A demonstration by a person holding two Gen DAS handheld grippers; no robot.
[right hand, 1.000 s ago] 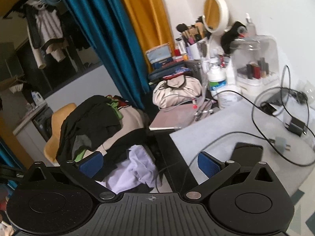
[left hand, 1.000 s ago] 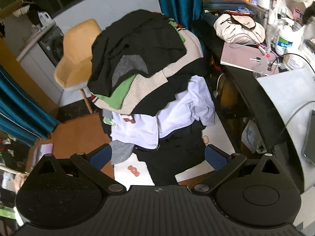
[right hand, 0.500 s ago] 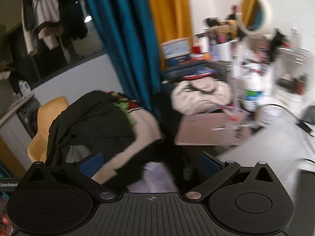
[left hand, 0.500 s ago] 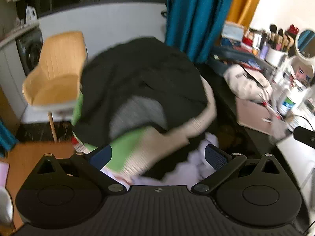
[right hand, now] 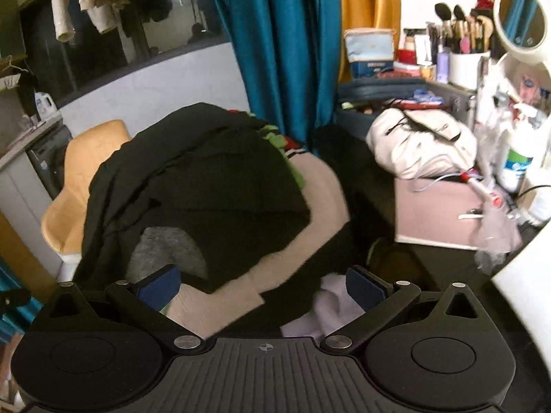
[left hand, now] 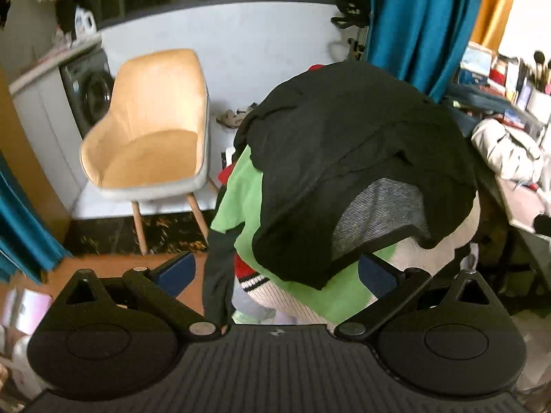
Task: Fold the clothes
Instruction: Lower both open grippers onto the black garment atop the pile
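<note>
Pile (left hand: 344, 172): your landmark, a heaped mound of clothes that fills the middle of both views; what it rests on is hidden under it.
Black garment (left hand: 361, 144): drapes over the pile's top like a cap, soft and creased; its lower hem curls up to show a grey mesh-like lining (left hand: 378, 213).
Green garment (left hand: 248, 199): spills from under the black one on the pile's left flank, smooth knit, with a red, white and black striped cuff below it.
Beige ribbed piece (right hand: 327, 199): wraps the pile's right flank; a pale lilac cloth (right hand: 334, 306) peeks out low, partly cut off by your right tool.
Chair (left hand: 151, 124): tan shell on wooden legs, left of the pile and apart from it, with bare floor between.
Desk (right hand: 440, 213): crowds the pile's right side, cluttered; small items there are too blurred to name.
Curtain (right hand: 275, 41): teal, hangs straight behind the pile.
Left gripper (left hand: 275, 272): spread wide, empty, low against the pile's near face; a black sleeve dangles just inside its left finger.
Right gripper (right hand: 261, 285): spread wide, holding nothing, over the pile's near right edge.
</note>
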